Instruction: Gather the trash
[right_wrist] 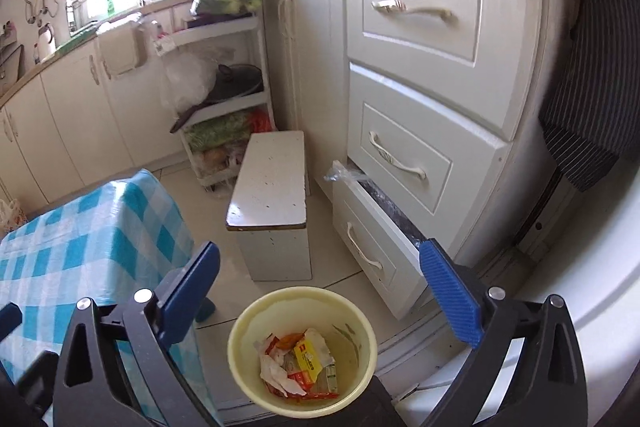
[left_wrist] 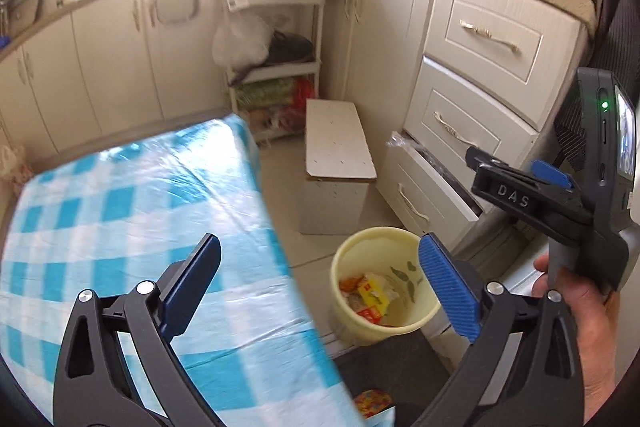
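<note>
A pale yellow bin (left_wrist: 382, 247) (right_wrist: 280, 309) stands on the floor between the table and the drawers. It holds wrappers (left_wrist: 370, 297), among them a yellow packet (right_wrist: 308, 357) and crumpled white paper (right_wrist: 276, 373). My left gripper (left_wrist: 322, 285) is open and empty, over the table's edge left of the bin. My right gripper (right_wrist: 320, 293) is open and empty above the bin; in the left wrist view the right gripper (left_wrist: 516, 167) shows at the right, held by a hand (left_wrist: 580, 311). A colourful scrap (left_wrist: 372, 403) lies by the table's near corner; I cannot tell what it rests on.
The table (left_wrist: 120, 211) (right_wrist: 80, 227) wears a blue-and-white checked cloth. A white box stool (left_wrist: 338, 155) (right_wrist: 272, 203) stands behind the bin. The bottom drawer (left_wrist: 424, 187) (right_wrist: 372, 227) is ajar. A shelf rack (left_wrist: 276, 67) fills the corner. A dark mat (left_wrist: 396, 363) lies in front of the bin.
</note>
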